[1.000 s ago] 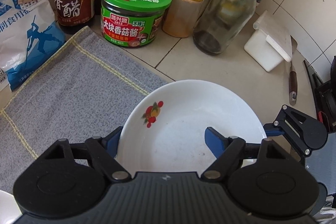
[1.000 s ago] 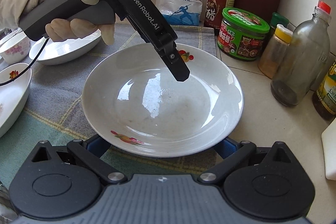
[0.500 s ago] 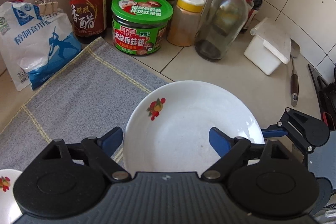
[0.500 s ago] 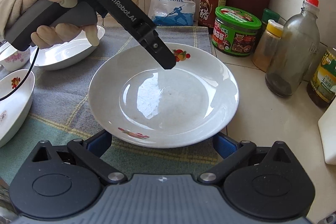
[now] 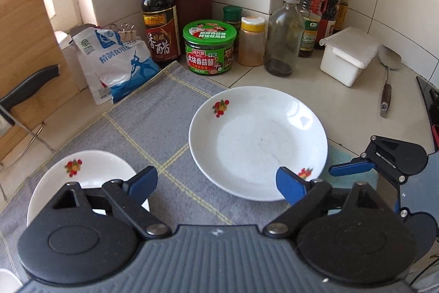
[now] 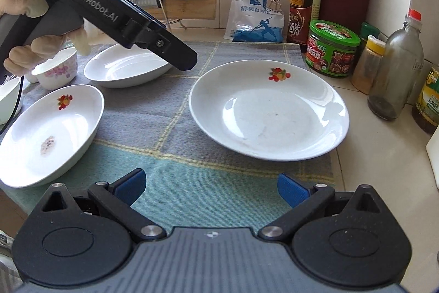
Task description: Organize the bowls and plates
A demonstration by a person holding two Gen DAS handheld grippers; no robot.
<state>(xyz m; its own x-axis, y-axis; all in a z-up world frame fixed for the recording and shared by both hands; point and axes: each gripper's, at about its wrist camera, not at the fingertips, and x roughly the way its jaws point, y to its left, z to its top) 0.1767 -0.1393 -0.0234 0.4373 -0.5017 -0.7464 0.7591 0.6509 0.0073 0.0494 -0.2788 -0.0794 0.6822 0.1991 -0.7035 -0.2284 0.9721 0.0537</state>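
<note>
White plate [image 5: 258,142] now lies free on the cloth [image 5: 153,111]; I've let go, left gripper [image 5: 216,183] opening empty, right gripper [image 6: 211,186] wide and empty, so next dish.

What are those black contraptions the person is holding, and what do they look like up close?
They are hand-held tongs. Each one, the left tongs and the right tongs, has a ribbed grey body, two round black discs with jointed black links, and blue pads at the fingertips. Seen from the side, the left one is a black bar printed "GenRobot.AI" and "DAS", trailing a black cable. The hand wears a pale glove.
</note>
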